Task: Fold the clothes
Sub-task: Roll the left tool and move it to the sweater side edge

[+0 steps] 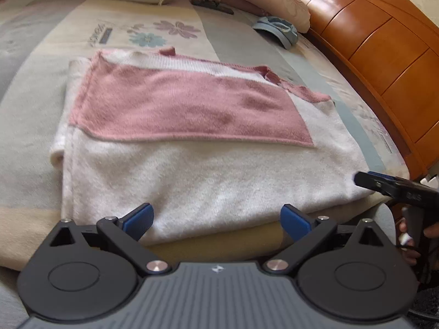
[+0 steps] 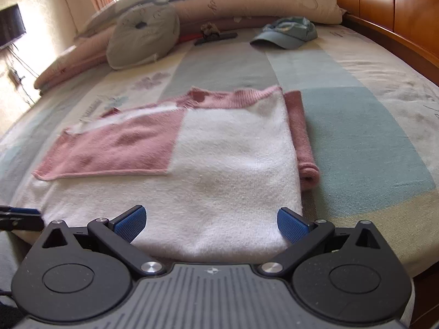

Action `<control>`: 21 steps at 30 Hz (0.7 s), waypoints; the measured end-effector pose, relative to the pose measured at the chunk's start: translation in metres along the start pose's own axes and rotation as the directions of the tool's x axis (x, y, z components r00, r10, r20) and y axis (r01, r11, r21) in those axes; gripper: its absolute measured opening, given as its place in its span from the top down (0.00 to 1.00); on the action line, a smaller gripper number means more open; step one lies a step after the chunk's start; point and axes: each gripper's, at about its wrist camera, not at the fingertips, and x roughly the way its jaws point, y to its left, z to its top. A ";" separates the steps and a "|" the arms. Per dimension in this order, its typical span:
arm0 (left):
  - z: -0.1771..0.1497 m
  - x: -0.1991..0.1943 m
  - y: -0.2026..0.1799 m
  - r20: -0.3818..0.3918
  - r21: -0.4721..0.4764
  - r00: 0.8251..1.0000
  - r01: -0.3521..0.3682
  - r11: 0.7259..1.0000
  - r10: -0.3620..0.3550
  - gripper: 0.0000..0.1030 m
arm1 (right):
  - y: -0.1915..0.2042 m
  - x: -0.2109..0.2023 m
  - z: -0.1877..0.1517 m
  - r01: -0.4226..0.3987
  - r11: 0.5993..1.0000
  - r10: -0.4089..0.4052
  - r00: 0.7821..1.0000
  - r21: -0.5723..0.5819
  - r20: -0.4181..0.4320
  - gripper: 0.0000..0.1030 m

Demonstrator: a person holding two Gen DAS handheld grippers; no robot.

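The left tool (image 1: 216,219) stands with its blue pads spread wide and nothing between them, poised just over the near hem of the pink-and-white sweater (image 1: 192,142). The right tool (image 2: 212,220) is likewise released, its pads apart above the same hem nearer the right corner. The left wrist view shows the right tool reaching in at the sweater's right edge; whether it touches the knit there I cannot tell.

The sweater lies flat on the bed (image 2: 356,126), sleeves already turned in: one pink sleeve crosses the white body, another lies rolled along the right side. So the side folds look done, and the step in hand seems to be taking up the hem. The next move likely calls for both tools to close on the two near corners together, lift evenly and carry the hem towards the pink collar, keeping the crossed sleeve from sliding.

A blue cap (image 2: 285,34) and a grey cushion (image 2: 142,35) lie well beyond. Printed lettering on the bed cover is too blurred to read.
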 end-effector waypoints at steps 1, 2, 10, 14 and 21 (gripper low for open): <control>0.002 0.000 0.000 0.004 0.006 1.000 -0.007 1.000 0.007 0.04 | 0.001 -0.005 0.000 -0.012 1.000 0.012 1.000 -0.006 0.011 0.00; 0.004 0.000 0.000 0.008 0.011 1.000 -0.013 1.000 0.012 0.04 | 0.003 -0.009 0.001 -0.016 1.000 0.016 1.000 -0.015 0.024 0.00; 0.000 -0.001 0.007 -0.010 -0.040 0.999 -0.038 0.998 0.038 0.04 | 0.001 0.009 -0.010 0.037 0.999 -0.038 0.999 -0.025 -0.037 0.00; 0.004 -0.009 0.006 0.018 -0.034 0.999 -0.035 0.999 0.036 0.04 | 0.007 0.000 -0.005 0.019 1.000 -0.020 1.000 -0.025 -0.024 0.00; 0.003 -0.004 0.017 -0.016 -0.063 0.999 -0.037 0.997 0.036 0.04 | 0.002 0.005 -0.016 -0.004 1.000 0.005 0.997 0.024 -0.078 0.00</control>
